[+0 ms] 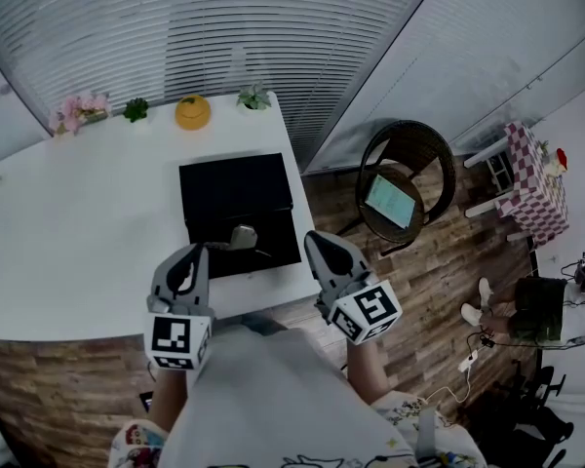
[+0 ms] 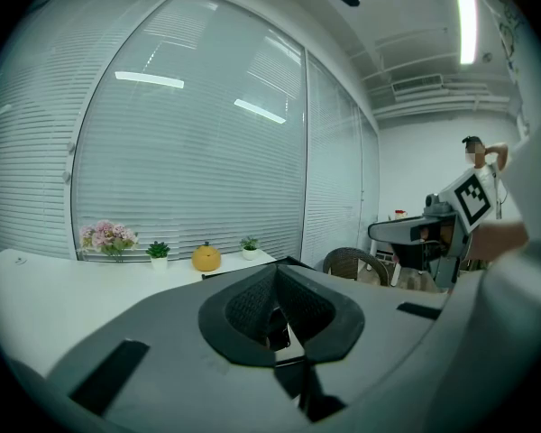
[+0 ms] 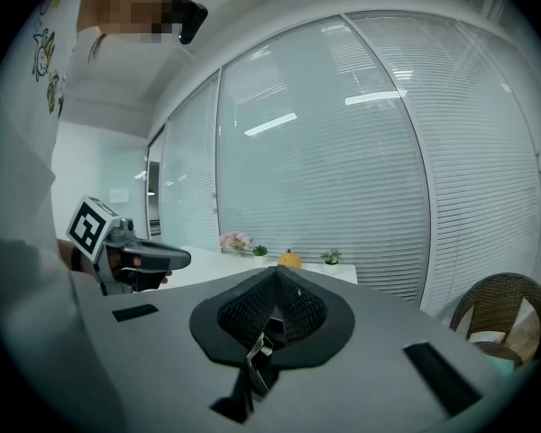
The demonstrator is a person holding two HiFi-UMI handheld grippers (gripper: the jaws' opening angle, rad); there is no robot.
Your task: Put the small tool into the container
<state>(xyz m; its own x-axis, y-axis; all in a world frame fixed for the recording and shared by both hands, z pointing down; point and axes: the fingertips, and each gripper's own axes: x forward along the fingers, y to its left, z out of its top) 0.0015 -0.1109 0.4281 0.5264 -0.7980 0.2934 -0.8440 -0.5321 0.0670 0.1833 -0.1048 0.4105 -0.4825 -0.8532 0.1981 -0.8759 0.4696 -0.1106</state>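
Left gripper (image 1: pixel 197 253) and right gripper (image 1: pixel 318 239), both clenched and empty, hover at the near edge of the white surface (image 1: pixel 68 242). The small tool (image 1: pixel 240 237) lies on the black container (image 1: pixel 236 195), just beyond the left gripper, and is seen plainly only in the head view. Each gripper's cube (image 1: pixel 180 340) bears square black-and-white markers.

I see a glossy metal small tool (image 1: pixel 242 236), a matt black container (image 1: pixel 236 195), a smooth white table (image 1: pixel 68 252), a wood-plank floor (image 1: pixel 439 261).

Grey left tool (image 1: pixel 199 252) and right tool (image 1: pixel 315 239) carry marker cubes (image 1: pixel 180 339) (shirt (image 1: pixel 263 398) white, cartoon-printed).
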